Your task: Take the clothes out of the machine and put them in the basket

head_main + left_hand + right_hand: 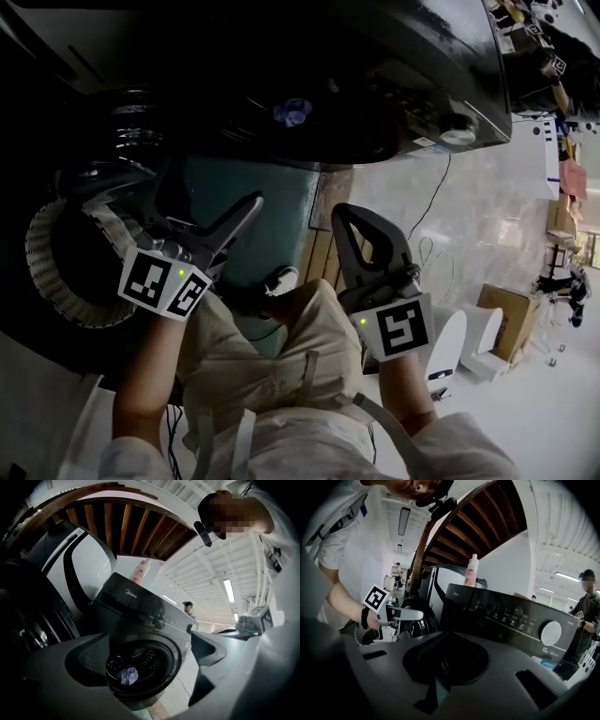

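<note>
Squarely facing the drum rim (177, 659), left tongs (150, 641) gape empty; right tongs (348, 218) sit closed, empty.

A curved wooden staircase (136, 527) is seen from below, its brown beams set against a white wall (506, 569). The white slatted ceiling (197, 573) is fitted with long strip lights (228, 590), which are lit. The floor (469, 225) is finished in a pale, marbled, glossy surface. A thin dark cable (433, 202) is trailed across it, and a cardboard box (511, 314) is placed further right.
</note>
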`<state>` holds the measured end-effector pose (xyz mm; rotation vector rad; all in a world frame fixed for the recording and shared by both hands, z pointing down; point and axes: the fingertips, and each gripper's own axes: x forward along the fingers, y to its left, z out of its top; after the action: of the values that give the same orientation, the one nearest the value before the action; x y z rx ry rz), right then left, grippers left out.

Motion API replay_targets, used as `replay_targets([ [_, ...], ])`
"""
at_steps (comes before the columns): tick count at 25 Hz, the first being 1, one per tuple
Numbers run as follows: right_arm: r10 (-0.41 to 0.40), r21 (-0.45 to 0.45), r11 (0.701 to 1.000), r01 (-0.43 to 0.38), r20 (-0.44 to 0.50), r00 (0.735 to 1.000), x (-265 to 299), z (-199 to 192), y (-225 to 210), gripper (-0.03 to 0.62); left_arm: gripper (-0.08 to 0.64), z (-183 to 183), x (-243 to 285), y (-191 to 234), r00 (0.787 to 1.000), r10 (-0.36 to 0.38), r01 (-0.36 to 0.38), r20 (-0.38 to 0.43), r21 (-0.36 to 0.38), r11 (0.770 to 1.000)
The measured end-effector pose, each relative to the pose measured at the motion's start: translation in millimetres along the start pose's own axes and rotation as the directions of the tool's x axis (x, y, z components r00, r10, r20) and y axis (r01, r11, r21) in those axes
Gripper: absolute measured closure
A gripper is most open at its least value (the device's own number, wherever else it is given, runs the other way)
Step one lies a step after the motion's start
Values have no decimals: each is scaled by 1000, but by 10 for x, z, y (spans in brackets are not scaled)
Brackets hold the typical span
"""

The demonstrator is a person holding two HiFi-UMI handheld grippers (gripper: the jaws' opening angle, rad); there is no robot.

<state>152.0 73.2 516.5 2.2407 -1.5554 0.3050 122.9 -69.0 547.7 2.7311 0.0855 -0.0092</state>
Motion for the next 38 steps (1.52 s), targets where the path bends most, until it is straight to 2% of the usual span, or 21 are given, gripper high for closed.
replay_targets([
  [11, 16, -89, 996, -12, 47, 999, 1063, -1442, 21, 581, 34, -1588, 433, 719, 998, -55, 55, 17, -24, 998],
  [17, 25, -107, 994, -18, 57, 998, 1401, -2165, 15, 580, 34, -2169, 880, 897, 993, -120, 120, 11, -3, 993],
  [21, -20, -82, 996, 28, 98, 995, 1512, -2537, -94, 580, 34, -2411, 1130, 938, 982, -189, 189, 1, 58, 980],
  [24, -28, -61, 997, 36, 139, 990, 1566, -2707, -192, 580, 34, -2590, 1306, 1012, 976, -213, 216, -37, 89, 972],
  [27, -16, -93, 995, 32, 160, 987, 1600, -2825, -280, 581, 35, -2629, 1509, 1029, 969, -241, 247, -55, 129, 961],
  [29, -9, -133, 991, 34, 179, 984, 1668, -2898, -279, 580, 35, -2670, 1685, 1058, 963, -261, 266, -62, 124, 956],
  [31, -4, -179, 983, 38, 187, 982, 1758, -2975, -233, 581, 35, -2748, 1863, 1087, 962, -259, 267, -88, 97, 959],
  [34, -33, -205, 976, 76, 207, 978, 1836, -2992, -208, 580, 35, -2855, 2098, 1045, 956, -248, 270, -156, 142, 952],
  [38, -75, -125, 986, 113, 276, 958, 1743, -2896, -280, 581, 35, -2811, 2486, 999, 944, -241, 280, -225, 158, 947],
])
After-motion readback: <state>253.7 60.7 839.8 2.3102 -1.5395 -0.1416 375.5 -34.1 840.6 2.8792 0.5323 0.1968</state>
